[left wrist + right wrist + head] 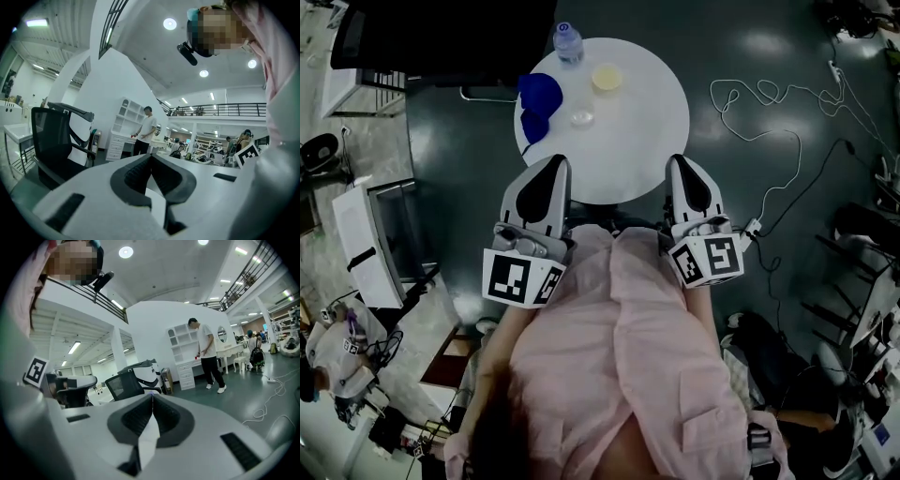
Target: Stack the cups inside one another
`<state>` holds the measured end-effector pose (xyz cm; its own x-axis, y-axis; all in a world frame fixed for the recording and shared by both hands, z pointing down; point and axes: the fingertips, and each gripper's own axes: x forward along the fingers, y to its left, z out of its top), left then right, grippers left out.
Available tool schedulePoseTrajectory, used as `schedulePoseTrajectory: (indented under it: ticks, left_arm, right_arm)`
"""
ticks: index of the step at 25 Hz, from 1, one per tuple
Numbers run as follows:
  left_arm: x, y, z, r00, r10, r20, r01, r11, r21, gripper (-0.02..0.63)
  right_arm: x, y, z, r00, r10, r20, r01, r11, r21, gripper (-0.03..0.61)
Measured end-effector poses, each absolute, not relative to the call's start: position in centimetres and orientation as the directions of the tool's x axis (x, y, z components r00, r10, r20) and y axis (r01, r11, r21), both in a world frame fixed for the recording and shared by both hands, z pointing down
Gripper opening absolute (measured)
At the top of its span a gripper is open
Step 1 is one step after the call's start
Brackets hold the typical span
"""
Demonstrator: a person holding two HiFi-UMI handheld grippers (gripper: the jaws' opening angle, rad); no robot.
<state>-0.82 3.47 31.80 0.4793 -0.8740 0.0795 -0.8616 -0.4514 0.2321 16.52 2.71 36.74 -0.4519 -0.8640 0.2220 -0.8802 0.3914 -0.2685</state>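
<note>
Left gripper (555, 163) and right gripper (680, 160) sit closed, empty — the cups (540, 93) look light and thin-walled, so pinch a rim gently.

Dark floor (459, 169), round white table (637, 131), black chair (51, 140)

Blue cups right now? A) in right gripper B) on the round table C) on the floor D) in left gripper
B: the blue cups sit on the round table, at its left edge in the head view; left gripper and right gripper are shut and empty.
</note>
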Motion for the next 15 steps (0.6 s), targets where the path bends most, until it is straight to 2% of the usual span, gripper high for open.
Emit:
schedulePoseTrajectory:
  ticks: [7, 15]
  left_arm:
    - [-0.4, 4.5, 34.2, 0.436, -0.894, 0.103, -0.869, -0.388, 0.308, 0.018]
    - [1.4, 4.3, 33.6, 0.488, -0.866, 0.109, -0.856, -0.450, 0.254, 0.017]
  right_arm:
    - [16.5, 3.3, 37.3, -0.497, -0.834, 0.238, -0.862, 0.444, -0.244, 0.031]
    - [17.0, 3.3, 37.2, -0.494, -0.840, 0.226, -0.860, 0.434, -0.267, 0.031]
